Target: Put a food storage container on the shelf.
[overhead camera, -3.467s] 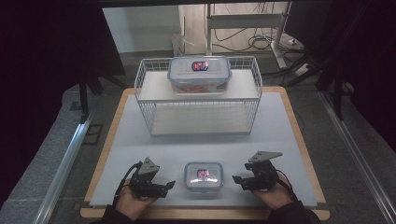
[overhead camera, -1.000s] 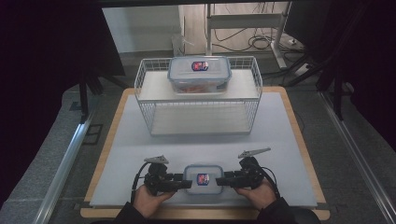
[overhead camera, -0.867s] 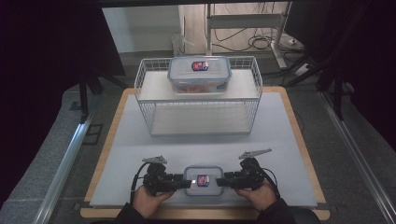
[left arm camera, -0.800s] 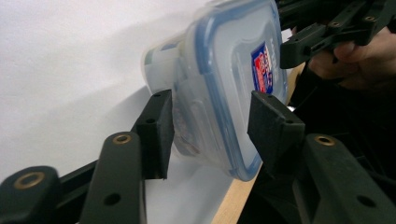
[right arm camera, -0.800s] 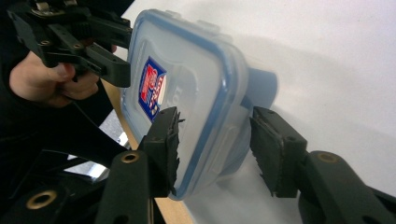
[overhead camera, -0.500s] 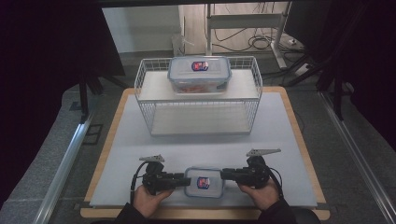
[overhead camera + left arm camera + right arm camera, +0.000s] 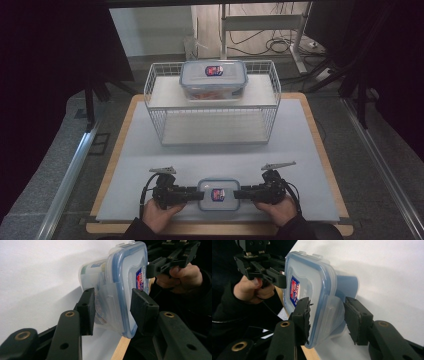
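Note:
A small clear container [image 7: 218, 194] with a blue-rimmed lid and a red label lies near the table's front edge. My left gripper [image 7: 199, 194] meets its left end and my right gripper [image 7: 237, 193] its right end. In the left gripper view my left gripper [image 7: 112, 310] has just been closing, and its pads press the end latch flap and lid rim of the container [image 7: 125, 277]. In the right gripper view my right gripper [image 7: 327, 315] has just been opening. One of its pads [image 7: 303, 315] touches the lid rim, the other stands just off the flap.
A white wire rack [image 7: 160, 107] stands at the back of the pale mat [image 7: 215, 155], with a larger lidded container [image 7: 213, 80] on its top shelf. The wooden table edge [image 7: 220, 229] runs just behind my hands.
Both grippers came in from either side to the small container's ends. The container now sits slightly nearer the front edge.

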`<state>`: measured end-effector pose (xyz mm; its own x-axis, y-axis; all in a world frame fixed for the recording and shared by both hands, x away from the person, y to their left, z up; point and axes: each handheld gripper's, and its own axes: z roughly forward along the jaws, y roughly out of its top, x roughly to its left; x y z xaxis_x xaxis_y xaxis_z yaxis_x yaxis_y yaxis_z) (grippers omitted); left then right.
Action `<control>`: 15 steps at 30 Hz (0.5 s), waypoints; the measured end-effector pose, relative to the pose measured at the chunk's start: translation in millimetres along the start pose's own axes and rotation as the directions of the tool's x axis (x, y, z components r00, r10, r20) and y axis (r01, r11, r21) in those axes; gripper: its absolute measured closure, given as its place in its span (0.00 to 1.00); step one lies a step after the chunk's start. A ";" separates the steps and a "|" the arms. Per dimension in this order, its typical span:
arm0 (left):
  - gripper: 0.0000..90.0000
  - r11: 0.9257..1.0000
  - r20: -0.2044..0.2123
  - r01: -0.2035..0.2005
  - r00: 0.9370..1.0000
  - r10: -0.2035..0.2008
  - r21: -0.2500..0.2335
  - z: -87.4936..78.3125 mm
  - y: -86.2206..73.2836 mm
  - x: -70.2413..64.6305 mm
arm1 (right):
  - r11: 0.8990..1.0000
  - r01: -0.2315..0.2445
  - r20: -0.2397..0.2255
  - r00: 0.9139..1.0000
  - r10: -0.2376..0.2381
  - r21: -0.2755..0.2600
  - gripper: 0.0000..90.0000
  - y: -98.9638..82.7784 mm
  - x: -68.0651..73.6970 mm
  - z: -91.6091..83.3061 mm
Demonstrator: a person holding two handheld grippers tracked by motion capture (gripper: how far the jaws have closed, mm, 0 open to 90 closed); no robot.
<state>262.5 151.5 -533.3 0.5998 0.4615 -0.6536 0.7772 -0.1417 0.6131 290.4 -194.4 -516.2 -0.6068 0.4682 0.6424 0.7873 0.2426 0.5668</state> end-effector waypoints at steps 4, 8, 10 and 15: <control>0.62 1.000 0.007 0.018 1.000 -0.018 -0.011 0.2 -1.1 1.4 | 1.000 -0.017 -0.001 1.000 0.017 -0.005 0.63 -0.6 -0.5 0.1; 0.63 0.999 0.021 0.041 0.999 -0.041 -0.023 0.4 -1.5 3.8 | 0.999 -0.031 0.001 1.000 0.031 -0.009 0.64 -1.0 -0.2 0.1; 0.63 0.999 0.021 0.048 0.999 -0.048 -0.026 0.2 -0.4 4.3 | 0.999 -0.035 0.003 0.999 0.035 -0.011 0.64 -1.2 0.1 -0.2; 0.63 0.998 0.029 0.033 0.999 -0.032 -0.044 -3.2 9.6 2.0 | 0.999 -0.011 0.014 1.000 0.012 -0.038 0.64 4.1 4.8 -5.2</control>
<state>270.5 153.9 -527.3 0.5798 0.4400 -0.6857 0.7878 -0.0878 0.6097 290.1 -195.6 -508.1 -0.5956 0.4833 0.6416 0.7895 0.2050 0.5785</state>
